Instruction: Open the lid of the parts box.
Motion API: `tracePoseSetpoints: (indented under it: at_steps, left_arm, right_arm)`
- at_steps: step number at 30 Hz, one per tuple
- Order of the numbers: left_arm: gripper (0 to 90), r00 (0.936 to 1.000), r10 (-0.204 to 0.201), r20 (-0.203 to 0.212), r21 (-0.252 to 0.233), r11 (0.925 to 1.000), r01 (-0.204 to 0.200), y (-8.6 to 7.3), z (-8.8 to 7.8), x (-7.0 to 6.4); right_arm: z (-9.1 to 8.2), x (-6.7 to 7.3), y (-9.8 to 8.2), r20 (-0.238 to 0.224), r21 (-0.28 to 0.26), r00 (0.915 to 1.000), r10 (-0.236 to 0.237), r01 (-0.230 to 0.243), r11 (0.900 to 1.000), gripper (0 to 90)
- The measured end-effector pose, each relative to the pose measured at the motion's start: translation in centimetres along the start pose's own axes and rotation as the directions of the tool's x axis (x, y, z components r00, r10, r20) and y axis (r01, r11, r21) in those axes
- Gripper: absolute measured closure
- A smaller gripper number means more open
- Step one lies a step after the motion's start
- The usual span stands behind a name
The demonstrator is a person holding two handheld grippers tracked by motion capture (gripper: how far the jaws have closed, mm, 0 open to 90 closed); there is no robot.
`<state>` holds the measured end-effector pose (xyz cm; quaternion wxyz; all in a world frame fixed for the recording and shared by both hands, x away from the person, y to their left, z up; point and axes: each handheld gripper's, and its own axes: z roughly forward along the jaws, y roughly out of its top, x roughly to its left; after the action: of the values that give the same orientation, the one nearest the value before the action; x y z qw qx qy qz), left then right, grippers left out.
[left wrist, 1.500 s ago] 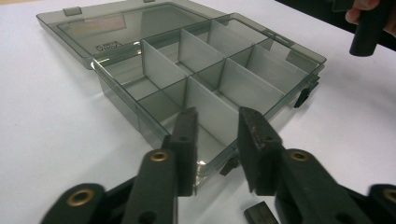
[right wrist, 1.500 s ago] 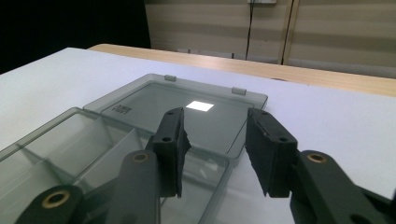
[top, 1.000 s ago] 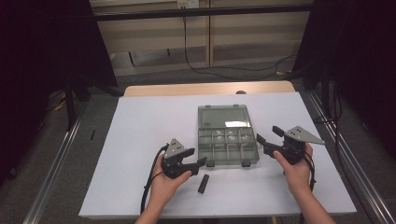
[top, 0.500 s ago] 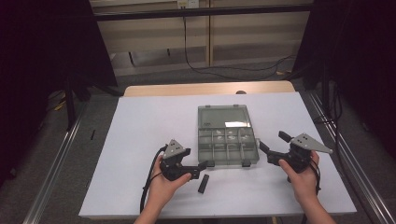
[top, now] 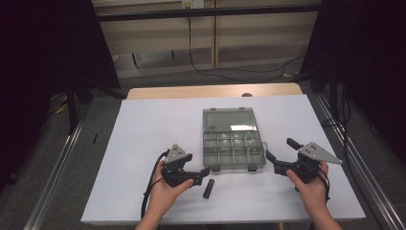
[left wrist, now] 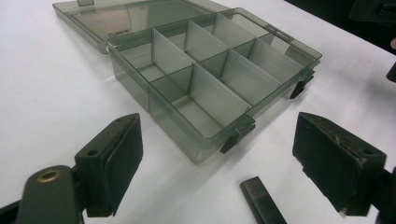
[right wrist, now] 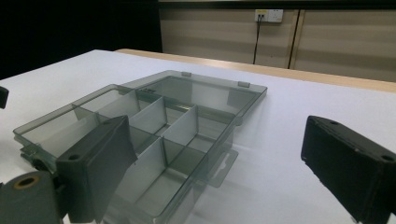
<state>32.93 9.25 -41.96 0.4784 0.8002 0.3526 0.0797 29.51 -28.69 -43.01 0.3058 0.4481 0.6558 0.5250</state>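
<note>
- On the white desk (top: 143, 143), the open compartment box (top: 233, 143) lies between both grippers.
- Left gripper (top: 203, 175) and right gripper (top: 280, 155): jaws just spread apart, empty.
- Likely next: pick up the loose black piece (top: 208, 189).

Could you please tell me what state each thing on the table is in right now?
Organizer box: open, compartments look empty.
Lid: folded back flat on the table behind the box.
Front latches: undone, hanging from the front wall.
Black strip: lying flat on the table in front of the box, untouched.
Left tool: open, its jaws having just been opening, nothing between them.
Right tool: open, likewise just opening, holding nothing.
</note>
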Motion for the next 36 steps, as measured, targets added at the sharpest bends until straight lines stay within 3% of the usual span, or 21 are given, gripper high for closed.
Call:
tracePoseSetpoints:
  at_steps: [16, 36]
  left_arm:
    - [11.9, 0.9991, 0.042, -0.007, 0.067, 0.9969, -0.041, -0.3, 0.0, -0.4]
    - [10.5, 0.9988, 0.048, -0.002, 0.132, 0.9901, -0.047, -0.8, -0.1, -0.7]
  right_arm:
    - [-1.3, -0.4, -0.6, 0.009, -0.003, 0.9999, -0.011, 0.011, 1.000, 7.5]
    - [-2.4, -0.2, -1.1, -0.009, -0.024, 0.9998, -0.019, 0.019, 1.000, 6.2]
